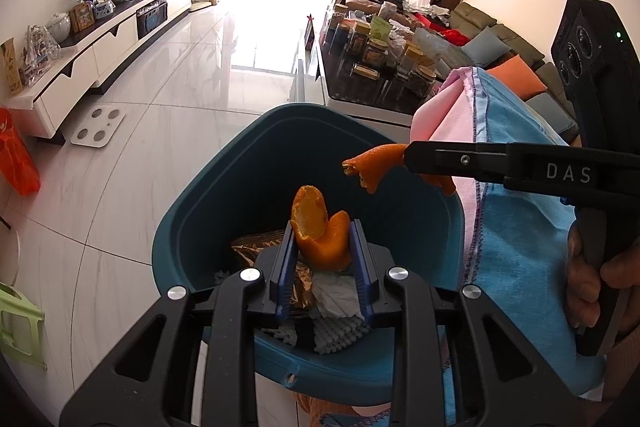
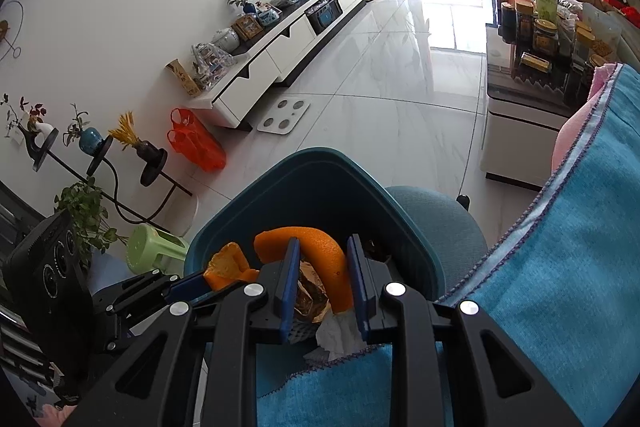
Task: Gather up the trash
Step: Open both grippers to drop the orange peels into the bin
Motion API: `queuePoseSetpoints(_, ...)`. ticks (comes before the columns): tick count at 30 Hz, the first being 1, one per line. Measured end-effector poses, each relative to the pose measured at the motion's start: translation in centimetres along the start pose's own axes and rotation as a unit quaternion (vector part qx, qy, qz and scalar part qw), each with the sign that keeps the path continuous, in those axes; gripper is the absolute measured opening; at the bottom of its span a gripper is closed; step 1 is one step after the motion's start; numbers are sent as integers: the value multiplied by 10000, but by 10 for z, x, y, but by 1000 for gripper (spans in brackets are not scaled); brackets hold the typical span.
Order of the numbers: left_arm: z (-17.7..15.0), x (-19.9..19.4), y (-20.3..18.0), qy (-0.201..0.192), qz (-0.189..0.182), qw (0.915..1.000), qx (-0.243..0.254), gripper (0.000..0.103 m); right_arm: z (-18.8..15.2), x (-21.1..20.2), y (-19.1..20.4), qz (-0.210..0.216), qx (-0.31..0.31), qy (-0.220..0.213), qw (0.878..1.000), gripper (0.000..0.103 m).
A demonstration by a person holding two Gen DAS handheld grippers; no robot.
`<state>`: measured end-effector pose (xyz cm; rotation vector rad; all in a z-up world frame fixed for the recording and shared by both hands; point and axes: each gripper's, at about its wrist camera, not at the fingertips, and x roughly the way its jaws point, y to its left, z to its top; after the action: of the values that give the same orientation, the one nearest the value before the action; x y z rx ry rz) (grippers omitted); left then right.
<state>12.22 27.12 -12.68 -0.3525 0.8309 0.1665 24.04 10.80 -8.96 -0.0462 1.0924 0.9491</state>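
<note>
Left claw (image 1: pixel 323 259) and right claw (image 2: pixel 323 279) each pinch orange peel (image 1: pixel 320 227) over the bin (image 1: pixel 192 227); peel could catch the cloth (image 1: pixel 520 227).

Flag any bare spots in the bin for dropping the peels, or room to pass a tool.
The bin's far half is open, dark floor showing under the back wall. The near half is crowded with foil and tissue. The right side is hemmed in by the blue cloth. The floor left of the bin is bare up to the scale.
</note>
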Motion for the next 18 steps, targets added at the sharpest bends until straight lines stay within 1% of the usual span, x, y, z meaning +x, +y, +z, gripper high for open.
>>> queuePoseSetpoints(11, 0, 9, 1, 81, 30, 10000, -46, 28, 5, 7, 3, -119, 33, 139, 9998, 25)
queuePoseSetpoints(18, 0, 11, 4, 122, -4, 9999, -108, 32, 5, 9, 3, -155, 41, 154, 9998, 25)
